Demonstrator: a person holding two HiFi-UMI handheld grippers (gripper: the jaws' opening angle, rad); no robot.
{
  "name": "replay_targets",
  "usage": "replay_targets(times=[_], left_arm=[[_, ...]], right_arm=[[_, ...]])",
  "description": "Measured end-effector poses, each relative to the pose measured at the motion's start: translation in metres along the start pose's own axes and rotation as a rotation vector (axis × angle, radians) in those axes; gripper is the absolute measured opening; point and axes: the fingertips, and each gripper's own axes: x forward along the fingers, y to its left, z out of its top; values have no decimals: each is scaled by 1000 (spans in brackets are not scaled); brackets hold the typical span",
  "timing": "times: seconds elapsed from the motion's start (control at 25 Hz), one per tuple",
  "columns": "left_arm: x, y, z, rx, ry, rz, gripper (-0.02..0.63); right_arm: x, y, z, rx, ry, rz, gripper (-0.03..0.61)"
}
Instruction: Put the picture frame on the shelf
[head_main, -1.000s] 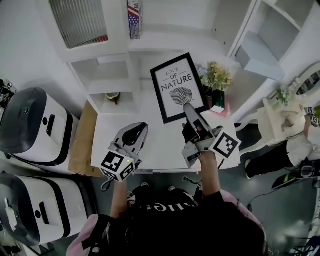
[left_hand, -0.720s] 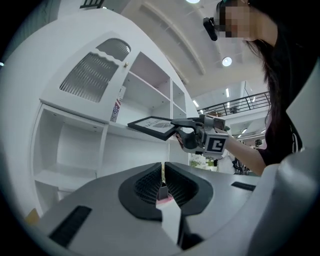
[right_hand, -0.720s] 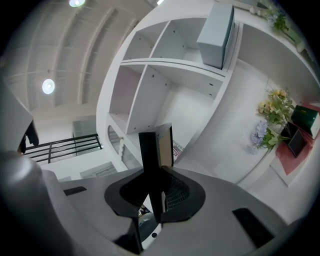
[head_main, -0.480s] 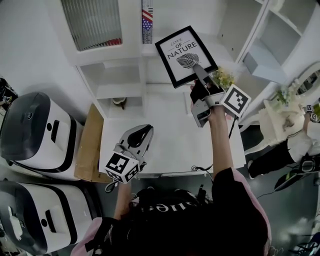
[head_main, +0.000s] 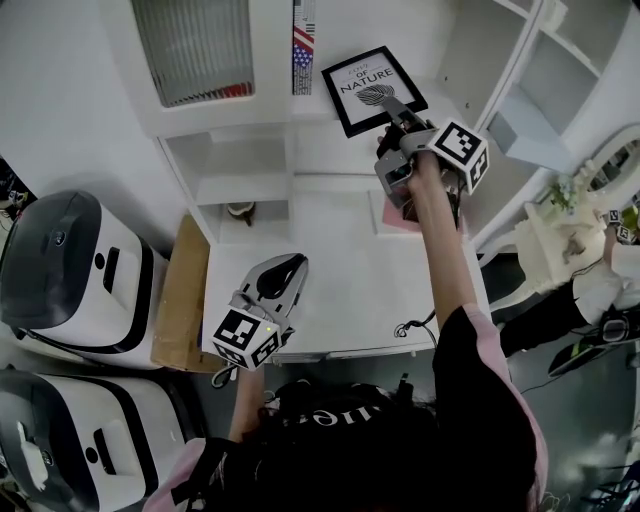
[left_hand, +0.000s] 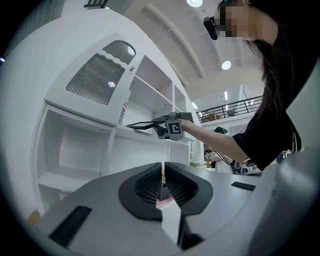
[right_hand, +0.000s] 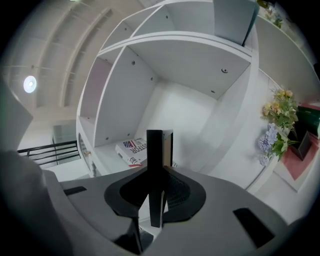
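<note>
The black picture frame (head_main: 373, 88), with a leaf print and lettering, is held up level with the white shelf (head_main: 320, 112), its face tilted toward me. My right gripper (head_main: 392, 108) is shut on its lower edge, arm stretched far forward. In the right gripper view the frame (right_hand: 154, 150) stands edge-on between the jaws, in front of an open shelf compartment (right_hand: 175, 100). My left gripper (head_main: 283, 272) hovers low over the white table (head_main: 330, 290), shut and empty. In the left gripper view the frame (left_hand: 142, 125) looks flat, at shelf height.
A book with a flag cover (head_main: 303, 45) stands on the shelf left of the frame; it also shows as the book (right_hand: 131, 148). Flowers (right_hand: 280, 125) and a pink mat (head_main: 392, 218) sit at the table's right. White machines (head_main: 65, 255) stand left. A person (head_main: 590, 290) is at right.
My right gripper has carried the frame from just above the table up and away to shelf height. The left gripper has barely moved.
</note>
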Motion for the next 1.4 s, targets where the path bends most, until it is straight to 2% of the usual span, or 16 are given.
replay_targets(times=[0.16, 0.44, 0.68, 0.84, 1.0, 1.4], left_arm=[[-4, 1, 2, 0, -5, -2, 31], [-12, 4, 3, -3, -9, 12, 31], [-19, 6, -1, -10, -3, 25, 31], [-20, 8, -1, -13, -2, 32, 31], [-21, 6, 1, -13, -5, 30, 31], [-21, 2, -1, -14, 4, 21, 31]], right_arm=[[18, -3, -13, -28, 73, -56, 91], [17, -15, -25, 66, 108, -93, 107], [12, -32, -34, 164, 125, -83, 129], [13, -30, -33, 146, 133, -64, 149], [13, -19, -33, 163, 145, -6, 232], [2, -21, -33, 121, 145, -2, 245]])
